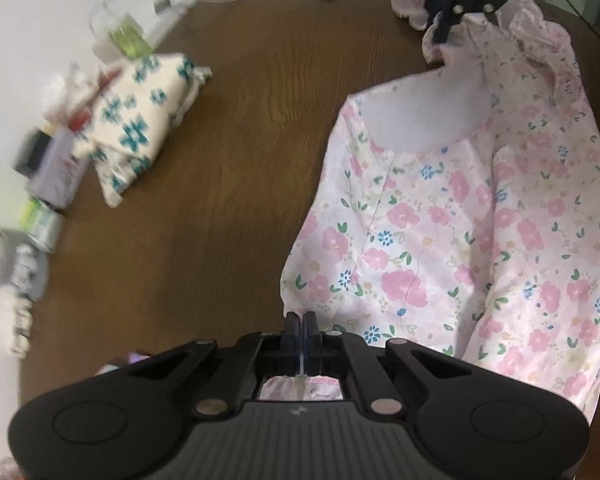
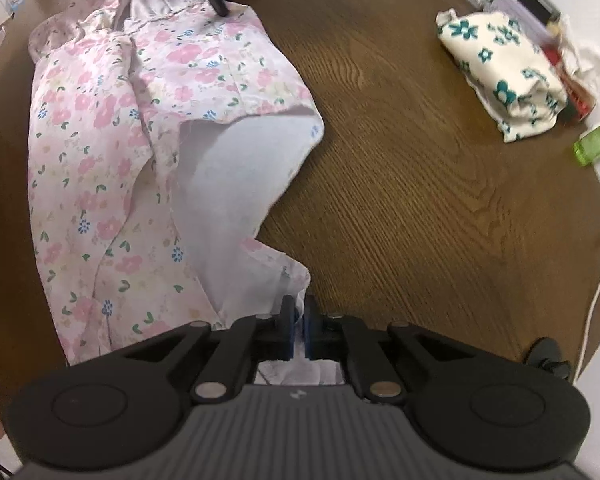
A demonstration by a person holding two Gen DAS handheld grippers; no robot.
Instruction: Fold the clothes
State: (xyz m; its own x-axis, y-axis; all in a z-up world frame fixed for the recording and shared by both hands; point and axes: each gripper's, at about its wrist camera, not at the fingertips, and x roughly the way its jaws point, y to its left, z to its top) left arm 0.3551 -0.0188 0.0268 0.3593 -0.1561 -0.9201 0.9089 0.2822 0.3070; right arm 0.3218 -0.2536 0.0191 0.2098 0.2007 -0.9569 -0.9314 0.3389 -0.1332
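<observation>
Table: a brown wood-grain table (image 2: 400,184) fills most of both views; its bare surface lies between the two garments.
Garment in hand: a pink floral garment (image 1: 440,240) lies spread on the table, on the right of the left wrist view and on the left of the right wrist view (image 2: 112,152). One edge is turned over so that the pale plain inside shows. The fabric is part flat and part lifted into soft folds.
Folded garment: a cream cloth with teal flowers (image 2: 500,80) sits folded in a bundle near the table's edge, well apart from the pink one; in the left wrist view it lies at the upper left (image 1: 140,120).
Left gripper: the left gripper (image 1: 300,332) has its two fingers pressed together on one edge of the pink floral garment, with a strip of the cloth showing behind the fingers. In the right wrist view it appears at the top (image 2: 220,8), its tips down on the garment's far end.
Right gripper: the right gripper (image 2: 299,328) is clamped on the opposite edge of the same garment, white fabric pinched between the blue pads. In the left wrist view it shows at the top (image 1: 444,32), holding a ruffled edge.
Small clutter: boxes, a green translucent item (image 2: 598,140) and a white cable (image 2: 596,300) lie by the table's edge beside the folded bundle; they are blurred.
</observation>
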